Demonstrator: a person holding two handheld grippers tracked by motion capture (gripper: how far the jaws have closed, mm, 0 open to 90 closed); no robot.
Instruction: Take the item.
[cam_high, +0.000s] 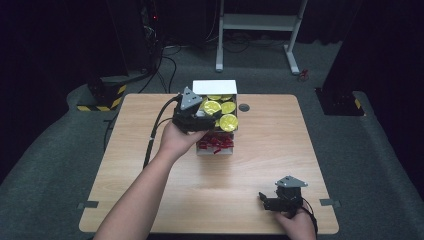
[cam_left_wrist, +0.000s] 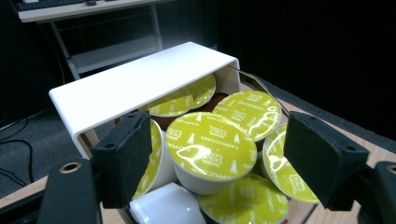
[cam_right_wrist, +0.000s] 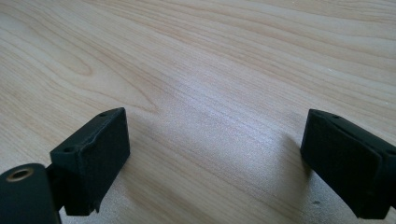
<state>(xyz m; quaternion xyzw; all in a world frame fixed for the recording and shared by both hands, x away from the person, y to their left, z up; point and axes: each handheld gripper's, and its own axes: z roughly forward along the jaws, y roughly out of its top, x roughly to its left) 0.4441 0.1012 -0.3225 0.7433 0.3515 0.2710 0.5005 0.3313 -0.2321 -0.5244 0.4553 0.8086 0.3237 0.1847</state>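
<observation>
Nearest the high camera, a forearm is seen entering from the bottom edge and running up to the left hand, by which the left claw (cam_high: 212, 116) is carried over the white wire basket (cam_high: 216, 149) at the middle of the worktop (cam_high: 150, 200). Taking the basket as landmark: the left claw is poised directly above its far compartment, where the yellow-lidded capsules (cam_high: 228, 122) are heaped under a white shelf (cam_left_wrist: 135, 86); small red items (cam_high: 215, 142) are held in the basket's near compartment.

In the left gripper view the jaws are seen parted, one pad (cam_left_wrist: 126, 158) on each side of the top capsule (cam_left_wrist: 211, 147), with gaps visible between pads and cup; nothing is pressed, so the claw is judged released. The top capsule lies straight ahead of the claw and slightly below, its foil lid tilted toward the camera and its white cup body tapering downward. The lid is glossy yellow-green and printed "CAPPUCINO". The coming move is judged to turn on lowering around this cup and closing across its round rim.

Well to the right of the basket, near the front edge, the right claw (cam_high: 267, 200) is held with its jaws spread wide over bare wood, gripping nothing. The left hand is clearly the nearer one.
</observation>
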